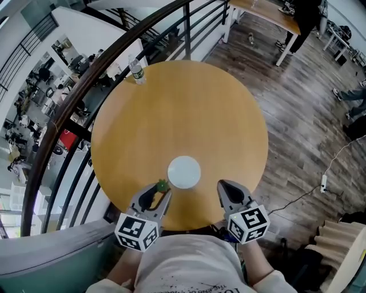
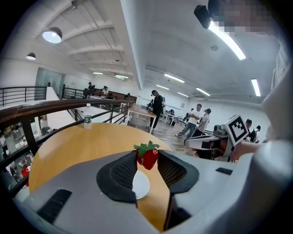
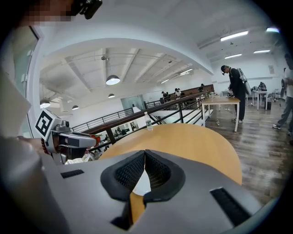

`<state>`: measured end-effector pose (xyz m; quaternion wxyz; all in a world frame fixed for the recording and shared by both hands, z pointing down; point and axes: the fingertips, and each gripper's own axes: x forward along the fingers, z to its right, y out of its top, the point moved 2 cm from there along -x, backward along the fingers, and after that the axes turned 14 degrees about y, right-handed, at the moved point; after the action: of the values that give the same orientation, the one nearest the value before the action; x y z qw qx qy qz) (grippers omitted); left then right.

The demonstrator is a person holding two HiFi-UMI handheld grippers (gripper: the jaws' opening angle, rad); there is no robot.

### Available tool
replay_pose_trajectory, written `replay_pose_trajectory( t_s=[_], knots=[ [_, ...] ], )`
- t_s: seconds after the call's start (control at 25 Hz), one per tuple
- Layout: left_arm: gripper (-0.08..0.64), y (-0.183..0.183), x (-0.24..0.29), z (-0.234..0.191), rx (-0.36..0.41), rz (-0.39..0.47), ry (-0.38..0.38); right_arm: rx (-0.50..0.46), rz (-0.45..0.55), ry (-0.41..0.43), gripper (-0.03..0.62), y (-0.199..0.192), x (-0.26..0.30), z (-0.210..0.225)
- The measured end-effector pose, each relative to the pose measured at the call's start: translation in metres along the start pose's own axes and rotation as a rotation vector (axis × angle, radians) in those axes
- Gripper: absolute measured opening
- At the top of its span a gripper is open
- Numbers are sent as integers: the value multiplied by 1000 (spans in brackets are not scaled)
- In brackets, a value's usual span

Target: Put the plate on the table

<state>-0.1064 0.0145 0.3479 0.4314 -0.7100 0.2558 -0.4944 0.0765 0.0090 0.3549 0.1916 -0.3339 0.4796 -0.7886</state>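
A small white plate (image 1: 184, 171) lies flat on the round wooden table (image 1: 189, 109), near its front edge. My left gripper (image 1: 162, 189) hovers just left of the plate, shut on a red strawberry (image 2: 147, 155) with a green leafy top (image 1: 163, 185). A part of the plate (image 2: 140, 184) shows between the left jaws, below the fruit. To the right of the plate my right gripper (image 1: 219, 186) is shut with nothing in it, its tips meeting (image 3: 145, 152). Behind those tips a sliver of the plate (image 3: 143, 183) is visible.
A clear water bottle (image 1: 136, 70) stands at the table's far left edge. A dark curved railing (image 1: 74, 94) runs along the left, with a drop beyond it. People (image 2: 156, 104) and other tables (image 1: 273, 14) stand further off on the wooden floor.
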Motion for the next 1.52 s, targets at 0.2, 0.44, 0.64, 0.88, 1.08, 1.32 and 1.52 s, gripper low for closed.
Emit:
replay_pose_trajectory(
  t_s=[0.2, 0.44, 0.64, 0.88, 1.08, 1.32, 1.52],
  knots=[
    [153, -6, 11, -1, 5, -25, -14, -19, -21, -5, 26, -3, 8, 5],
    [153, -11, 25, -8, 17, -45, -16, -4, -26, -12, 26, -3, 15, 12],
    [153, -22, 37, -13, 31, -68, -11, 7, -23, -11, 26, -8, 23, 18],
    [153, -31, 51, -15, 88, -94, -11, 27, -27, -8, 26, -17, 32, 21],
    [153, -35, 67, -10, 100, -113, -25, 41, -31, -8, 26, -23, 35, 31],
    [153, -44, 80, -10, 114, -129, -44, 49, -36, -19, 26, -28, 39, 39],
    [153, -54, 88, -10, 147, -153, -60, 59, -44, -25, 26, -33, 45, 44]
  ],
)
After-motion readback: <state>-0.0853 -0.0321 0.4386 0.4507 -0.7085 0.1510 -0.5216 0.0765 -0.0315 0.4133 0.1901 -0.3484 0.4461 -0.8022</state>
